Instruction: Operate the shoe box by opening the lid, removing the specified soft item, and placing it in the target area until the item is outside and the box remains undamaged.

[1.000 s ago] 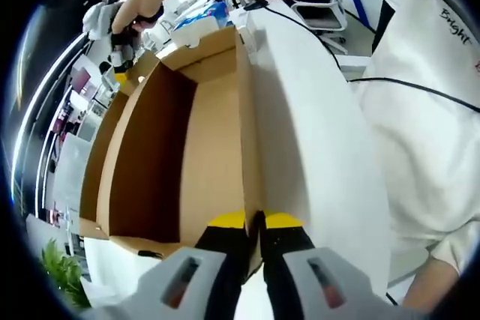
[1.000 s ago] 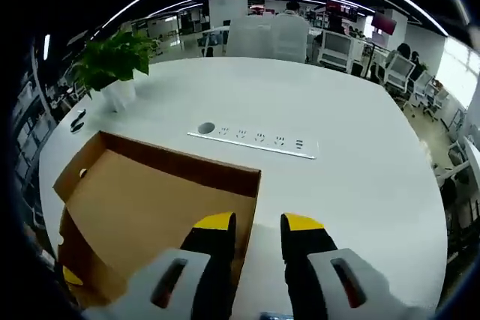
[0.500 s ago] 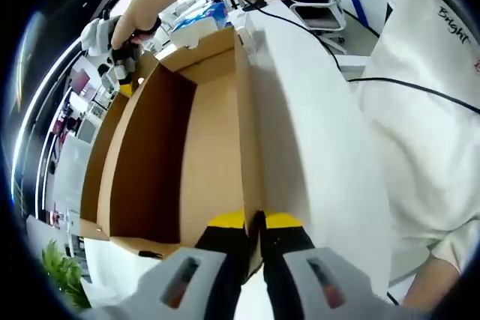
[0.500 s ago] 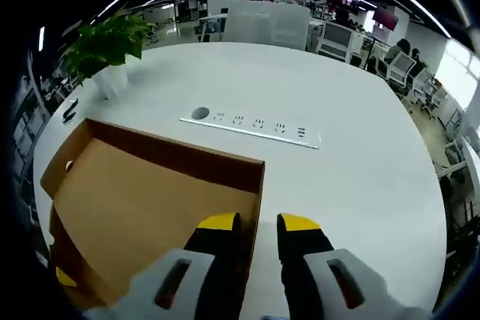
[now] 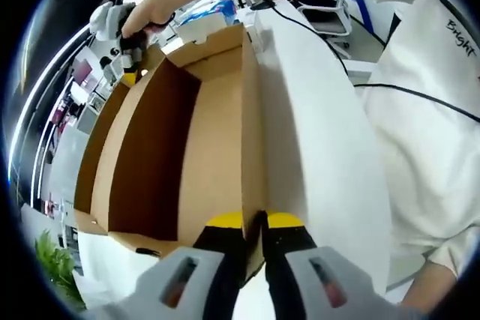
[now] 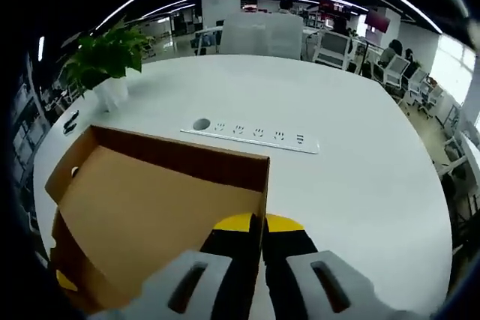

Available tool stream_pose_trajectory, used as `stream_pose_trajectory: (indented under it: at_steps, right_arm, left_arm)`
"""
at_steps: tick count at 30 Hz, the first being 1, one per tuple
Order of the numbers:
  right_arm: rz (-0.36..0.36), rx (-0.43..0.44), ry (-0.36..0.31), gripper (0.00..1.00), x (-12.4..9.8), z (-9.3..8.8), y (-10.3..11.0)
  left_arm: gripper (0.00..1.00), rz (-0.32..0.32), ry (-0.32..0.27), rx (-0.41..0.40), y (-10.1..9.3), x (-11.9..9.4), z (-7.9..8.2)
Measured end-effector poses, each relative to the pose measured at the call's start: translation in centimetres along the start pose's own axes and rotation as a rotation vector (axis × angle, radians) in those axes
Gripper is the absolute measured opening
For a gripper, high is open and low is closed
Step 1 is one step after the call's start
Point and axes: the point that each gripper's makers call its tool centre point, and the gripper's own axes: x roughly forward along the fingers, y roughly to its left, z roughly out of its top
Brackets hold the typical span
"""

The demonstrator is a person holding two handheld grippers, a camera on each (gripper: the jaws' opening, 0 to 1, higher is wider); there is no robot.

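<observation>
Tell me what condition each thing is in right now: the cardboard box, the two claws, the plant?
Shoe box: open, brown inside showing, no item visible inside.
Left claw: shut on the box's side wall.
Right claw: shut on the box's wall edge.
Potted plant: upright on the white table.
Power strip: set flat into the table, nothing plugged in.

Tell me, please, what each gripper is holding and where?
Both hold the box: left gripper pinches one wall's edge, right gripper another wall's edge.
</observation>
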Motion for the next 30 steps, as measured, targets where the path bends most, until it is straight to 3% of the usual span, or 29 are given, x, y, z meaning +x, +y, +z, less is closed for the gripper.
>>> stream_pose_trajectory:
  at_steps: [8, 13, 15, 16, 18, 21, 25, 28, 30]
  right_arm:
    - [-0.028, -0.015, -0.091, 0.01, -2.2, 0.6, -0.4]
    - [-0.073, -0.002, -0.188, 0.01, -2.8, 1.7, -0.8]
    - [-0.125, -0.027, -0.229, 0.01, -3.2, 2.0, -1.1]
    - [-0.168, -0.104, -0.263, 0.01, -3.6, 2.3, -1.0]
    - [-0.199, -0.148, -0.3, 0.02, -4.1, 2.8, -0.7]
    - [-0.099, 0.036, -0.398, 0.01, -5.5, 4.0, -0.1]
    - [-0.081, 0.028, -0.419, 0.01, -6.4, 4.4, -1.2]
    - [-0.017, 0.09, -0.55, 0.01, -8.1, 5.8, -0.9]
    - [-0.031, 0.085, -0.564, 0.01, -9.0, 5.8, -1.1]
  left_arm:
    - [0.04, -0.043, 0.033, -0.037, -0.4, 0.1, -0.1]
    - [0.04, -0.027, 0.024, -0.027, 0.1, 0.2, -0.1]
    - [0.04, -0.023, 0.024, -0.015, 0.1, 0.2, -0.1]
    - [0.05, -0.019, 0.026, -0.012, 0.2, 0.2, -0.1]
    - [0.06, -0.019, 0.03, -0.02, 0.4, 0.2, -0.1]
    - [0.03, -0.039, 0.054, -0.063, 0.3, 0.2, -0.4]
    - [0.02, -0.019, 0.064, -0.07, 0.8, 0.0, -1.2]
    - [0.02, -0.006, 0.08, -0.088, 1.2, 0.1, -1.6]
    - [0.02, 0.015, 0.092, -0.076, 1.6, 0.1, -1.9]
